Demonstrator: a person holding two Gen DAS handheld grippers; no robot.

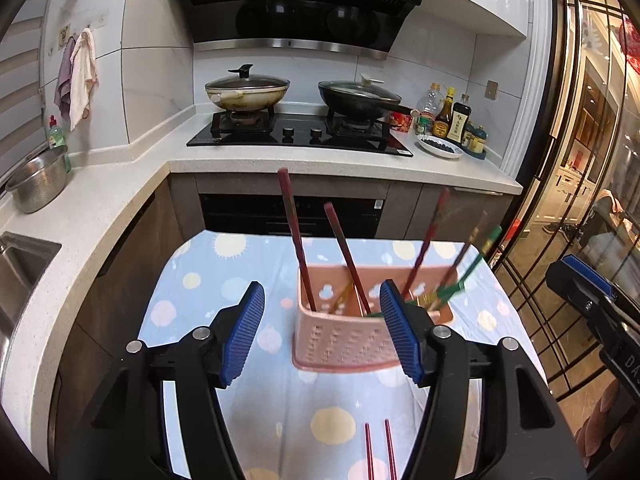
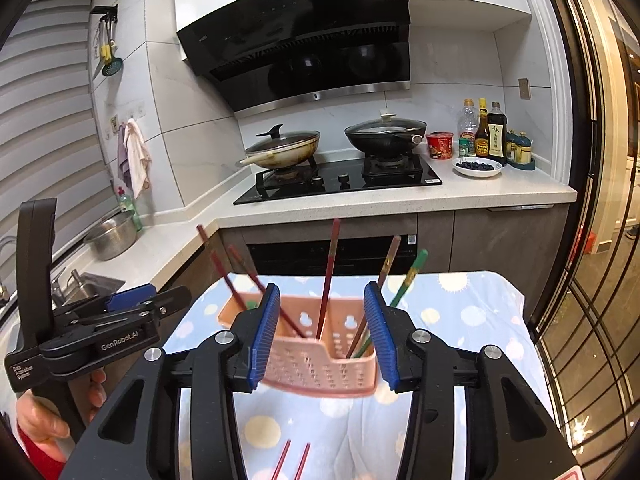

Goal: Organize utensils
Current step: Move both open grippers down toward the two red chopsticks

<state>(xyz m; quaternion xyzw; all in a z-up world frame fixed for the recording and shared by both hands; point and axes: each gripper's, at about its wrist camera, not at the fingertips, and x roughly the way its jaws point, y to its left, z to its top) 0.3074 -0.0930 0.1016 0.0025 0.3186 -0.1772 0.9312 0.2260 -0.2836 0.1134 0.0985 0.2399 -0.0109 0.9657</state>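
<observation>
A pink perforated utensil holder [image 1: 344, 340] stands on a small table covered with a blue dotted cloth [image 1: 240, 272]; it also shows in the right wrist view [image 2: 320, 368]. Several red chopsticks [image 1: 296, 240] and a green one [image 1: 476, 260] lean upright in it. Two red chopsticks [image 1: 378, 452] lie on the cloth near the front edge, also in the right wrist view [image 2: 292, 460]. My left gripper [image 1: 322, 332] is open and empty, above the table before the holder. My right gripper [image 2: 322, 332] is open and empty, just in front of the holder.
Behind the table is a white L-shaped counter [image 1: 120, 184] with a gas hob [image 1: 300, 132], two lidded pans, sauce bottles [image 1: 452, 120] and a plate of dark berries [image 2: 478, 167]. A steel bowl [image 1: 38, 184] and sink are at left. A glass door [image 1: 580, 200] is at right.
</observation>
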